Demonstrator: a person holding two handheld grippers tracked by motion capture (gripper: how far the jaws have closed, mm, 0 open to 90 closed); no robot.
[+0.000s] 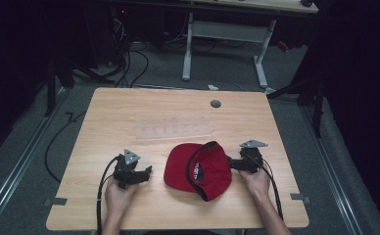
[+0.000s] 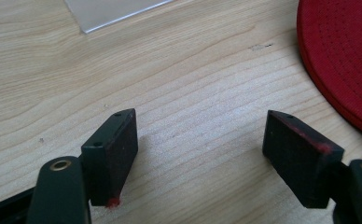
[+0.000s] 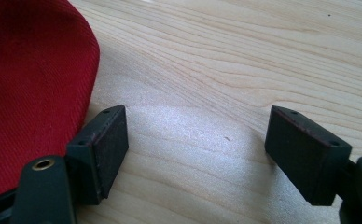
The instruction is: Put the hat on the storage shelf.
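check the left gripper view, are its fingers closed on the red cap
No, the left gripper has its fingers spread wide over bare table, with the red cap lying off to one side, untouched.

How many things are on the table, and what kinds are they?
Red cap: 1
Clear plastic sheet: 1
Grippers: 2, the left gripper and the right gripper, both with jaws open and holding nothing
Total: 4
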